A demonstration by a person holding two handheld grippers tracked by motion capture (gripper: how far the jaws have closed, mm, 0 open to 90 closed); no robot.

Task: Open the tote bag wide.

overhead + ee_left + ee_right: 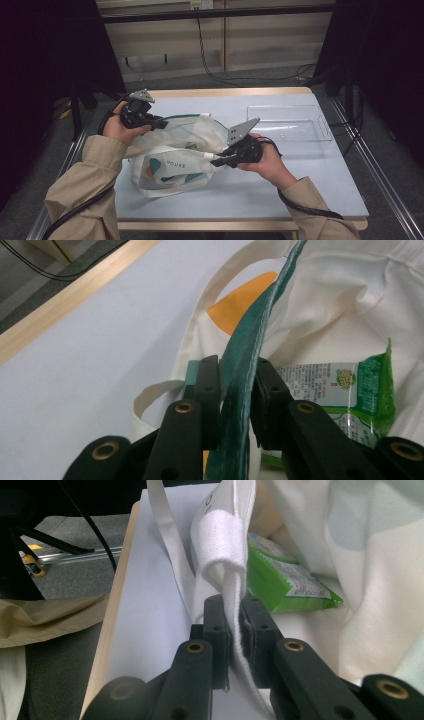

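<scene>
The left gripper (235,405) has its two black jaws pinched on the teal-green rim of the cream cloth tote bag (172,152); the fabric edge stands upright between the pads, which press it from both sides. The right gripper (235,645) is likewise clamped on the bag's white woven handle strap (225,545), folded into a loop just above the pads. In the high view the left gripper (159,122) grips the bag's rim at about ten o'clock and the right gripper (220,161) at about three o'clock, with the bag's mouth held apart between them at the middle of the pale grey table (310,175). One green snack packet (350,390) lies inside the bag. One clear plastic tray (290,125) sits at about two o'clock of the bag, well apart. Counted: two grippers, one bag, one packet, one tray.
</scene>
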